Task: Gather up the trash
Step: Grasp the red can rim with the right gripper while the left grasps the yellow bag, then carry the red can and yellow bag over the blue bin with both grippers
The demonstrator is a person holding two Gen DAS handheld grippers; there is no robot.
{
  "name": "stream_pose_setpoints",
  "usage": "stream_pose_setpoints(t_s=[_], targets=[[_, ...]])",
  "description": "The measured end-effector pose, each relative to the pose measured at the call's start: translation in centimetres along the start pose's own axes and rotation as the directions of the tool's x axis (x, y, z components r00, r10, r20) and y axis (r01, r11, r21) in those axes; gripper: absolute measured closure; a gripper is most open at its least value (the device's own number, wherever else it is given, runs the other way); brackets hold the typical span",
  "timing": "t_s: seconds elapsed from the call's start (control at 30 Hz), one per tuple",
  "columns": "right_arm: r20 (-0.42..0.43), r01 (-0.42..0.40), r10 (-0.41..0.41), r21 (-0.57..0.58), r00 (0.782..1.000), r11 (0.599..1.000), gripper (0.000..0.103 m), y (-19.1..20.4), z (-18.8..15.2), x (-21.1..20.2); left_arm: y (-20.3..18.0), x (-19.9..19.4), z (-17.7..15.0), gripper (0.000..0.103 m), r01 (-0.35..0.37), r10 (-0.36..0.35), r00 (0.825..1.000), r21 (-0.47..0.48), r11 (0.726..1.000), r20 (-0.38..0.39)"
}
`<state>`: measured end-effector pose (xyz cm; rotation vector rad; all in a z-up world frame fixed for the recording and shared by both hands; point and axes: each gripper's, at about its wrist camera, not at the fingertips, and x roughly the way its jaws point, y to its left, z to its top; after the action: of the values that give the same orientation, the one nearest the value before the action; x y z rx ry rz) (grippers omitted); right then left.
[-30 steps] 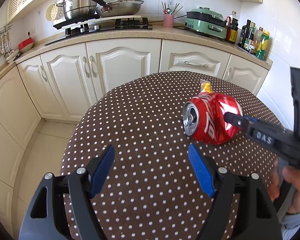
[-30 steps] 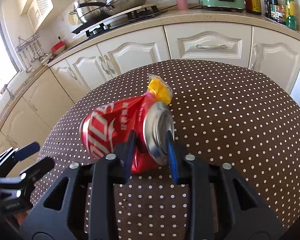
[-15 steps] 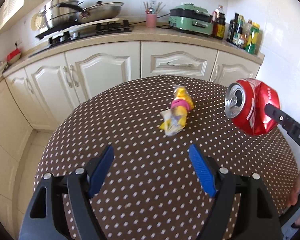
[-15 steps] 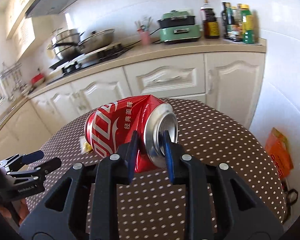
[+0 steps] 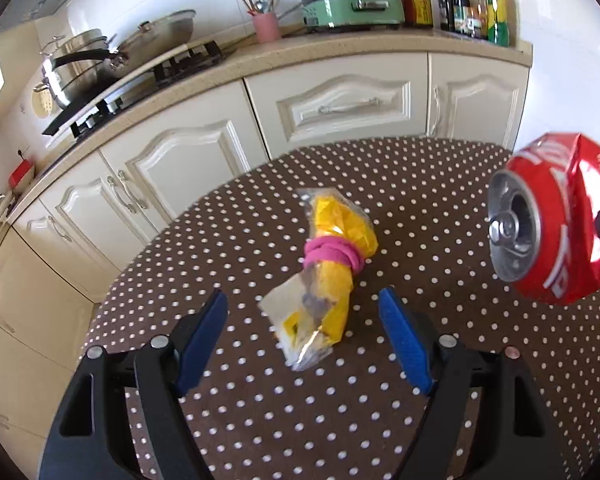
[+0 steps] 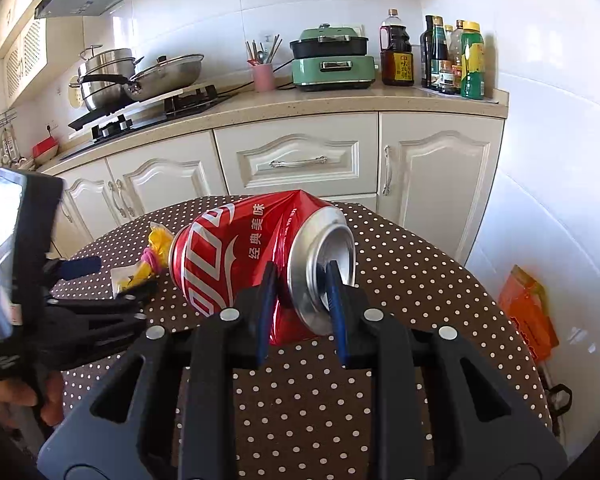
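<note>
Overhead, polka-dot tablecloth [image 5: 420, 200], cream cabinets [image 6: 296, 160], countertop [image 6: 340, 100]

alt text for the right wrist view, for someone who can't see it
The right gripper holds a crushed red can above a brown polka-dot table. At left, the open left gripper reaches toward a yellow wrapper.

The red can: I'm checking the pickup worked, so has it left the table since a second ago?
Yes. The red can, clamped in the right tongs, has risen off the dotted table and now overlaps the cabinet doors behind.
</note>
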<state>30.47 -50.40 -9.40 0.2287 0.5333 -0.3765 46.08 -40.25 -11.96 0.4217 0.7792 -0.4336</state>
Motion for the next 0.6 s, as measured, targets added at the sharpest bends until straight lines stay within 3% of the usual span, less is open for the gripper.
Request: stream_pose_setpoints(t_s=[0.07,0.13,0.17,0.23,0.4,0.6], targets=[[-0.007,-0.009,0.009,0.008,1.0,1.0,0.078,-0.1,0.0,0.2,-0.2,0.5,-0.1,0.029,-0.029,0.029,1.0,0.017,0.999,-0.01],[-0.01,-0.013,0.013,0.013,1.0,1.0,0.078,-0.2,0.0,0.3,-0.1,0.8,-0.1,0.054,-0.005,0.006,1.0,0.016,1.0,-0.022],[-0.011,-0.014,0.015,0.013,1.0,1.0,0.078,-0.2,0.0,0.3,0.1,0.8,-0.1,0.06,0.031,-0.031,0.999,0.001,1.0,-0.033],[-0.01,-0.017,0.017,0.01,1.0,1.0,0.079,-0.2,0.0,0.3,0.2,0.7,-0.3,0.088,0.054,-0.055,0.997,-0.001,0.999,-0.047],[-0.01,-0.029,0.029,0.011,1.0,1.0,0.079,-0.2,0.0,0.2,0.4,-1.2,-1.4,0.093,0.058,-0.057,0.997,0.018,0.998,-0.045],[-0.001,-0.058,0.058,-0.013,0.998,0.998,0.079,0.9,-0.1,-0.7,3.0,-6.2,-4.2,0.094,0.09,-0.091,0.996,-0.037,0.995,-0.01]])
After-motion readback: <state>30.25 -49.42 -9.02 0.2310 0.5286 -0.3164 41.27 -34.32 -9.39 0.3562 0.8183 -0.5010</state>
